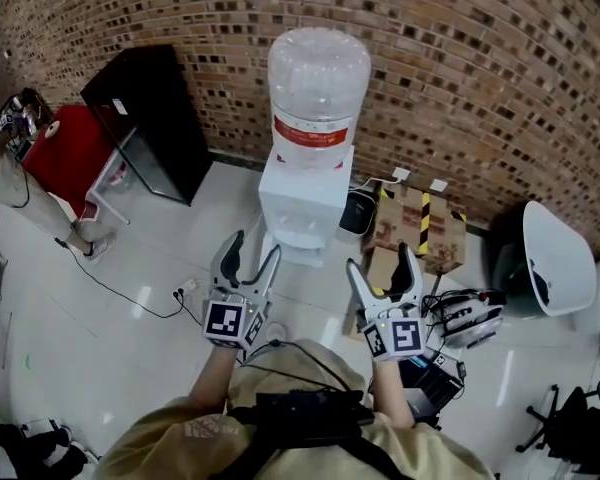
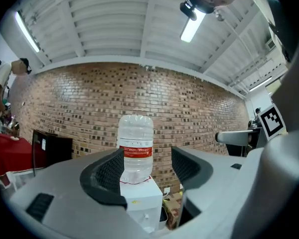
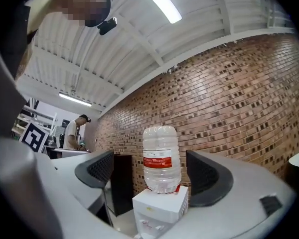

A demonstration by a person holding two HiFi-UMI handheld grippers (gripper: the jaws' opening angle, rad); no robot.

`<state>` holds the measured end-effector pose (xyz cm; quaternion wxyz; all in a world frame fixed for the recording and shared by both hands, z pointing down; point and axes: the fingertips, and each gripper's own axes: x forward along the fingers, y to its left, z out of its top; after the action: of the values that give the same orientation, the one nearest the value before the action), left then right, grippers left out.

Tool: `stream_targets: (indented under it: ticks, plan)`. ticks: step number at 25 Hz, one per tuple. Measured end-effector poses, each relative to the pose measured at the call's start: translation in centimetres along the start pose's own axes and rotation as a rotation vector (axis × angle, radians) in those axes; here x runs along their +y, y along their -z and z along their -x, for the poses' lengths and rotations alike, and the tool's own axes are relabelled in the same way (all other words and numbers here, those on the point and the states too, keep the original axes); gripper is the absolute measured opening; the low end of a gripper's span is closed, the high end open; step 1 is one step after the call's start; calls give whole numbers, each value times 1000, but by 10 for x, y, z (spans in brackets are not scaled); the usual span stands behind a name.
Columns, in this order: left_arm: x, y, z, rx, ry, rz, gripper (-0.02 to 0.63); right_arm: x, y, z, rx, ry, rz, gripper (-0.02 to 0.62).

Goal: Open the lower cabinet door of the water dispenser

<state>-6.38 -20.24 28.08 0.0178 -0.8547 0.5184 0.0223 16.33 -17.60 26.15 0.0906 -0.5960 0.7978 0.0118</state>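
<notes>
The white water dispenser (image 1: 305, 200) stands against the brick wall, with a large clear bottle (image 1: 318, 80) bearing a red label on top. Its lower cabinet door is hidden from above and cut off in both gripper views. My left gripper (image 1: 254, 248) is held up, open and empty, a short way in front of the dispenser. My right gripper (image 1: 380, 262) is beside it on the right, also open and empty. In the left gripper view the bottle (image 2: 136, 148) and dispenser (image 2: 139, 200) show far off between the spread jaws. The right gripper view frames the bottle (image 3: 161, 158) and dispenser (image 3: 162, 208) the same way.
A black cabinet (image 1: 145, 118) and a red table (image 1: 70, 148) stand left of the dispenser. Cardboard boxes (image 1: 415, 223) and a white chair (image 1: 555, 258) are on the right. A cable (image 1: 130, 293) runs across the white floor. A person (image 3: 74, 131) stands far left.
</notes>
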Motion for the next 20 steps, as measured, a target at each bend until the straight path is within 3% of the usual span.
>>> stream_targets:
  ticks: [7,11,15,20]
  plan:
    - [6,-1,-10,3,-16,-26,293,-4,2,-13,19,35,20,469]
    - [11,3,-12,23,-25,-12,293,0,7,-17,30,23,35,469]
    - [13,5,-14,35,-18,-7,293,10,11,-21,40,6,121,469]
    - [17,11,-14,65,-26,2,293,20,17,-28,53,-32,96,469]
